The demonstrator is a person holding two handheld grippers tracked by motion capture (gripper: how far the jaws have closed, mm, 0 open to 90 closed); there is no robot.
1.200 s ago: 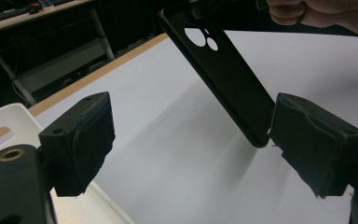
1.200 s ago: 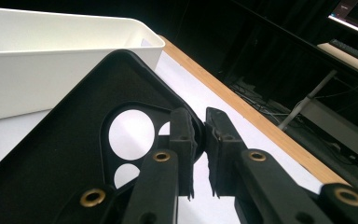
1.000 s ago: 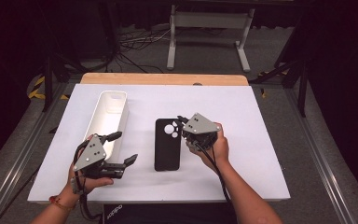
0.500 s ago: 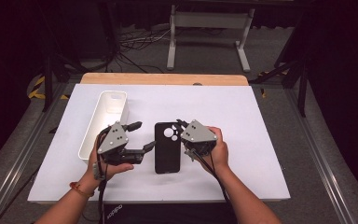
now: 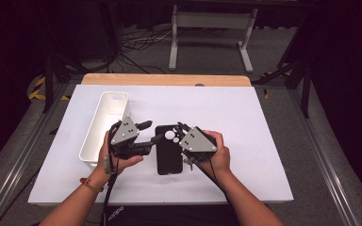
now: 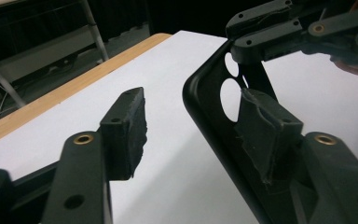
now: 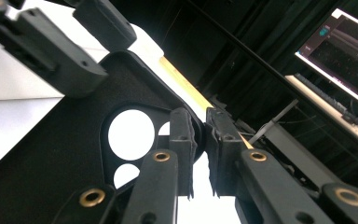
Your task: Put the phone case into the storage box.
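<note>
A black phone case is seen lying on the white surface, beside a white bin. Its top edge is pinched by the right gripper (jaws nearly closed on the rim). The left gripper is held wide apart, astride the case's left edge.

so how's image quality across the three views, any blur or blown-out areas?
High view: soft, evenly lit, dark surroundings. Left gripper view: white table bright, near tongs slightly soft, phone case edge clear. Right gripper view: table patch through the case cutout blown out, background monitor blurred.
</note>
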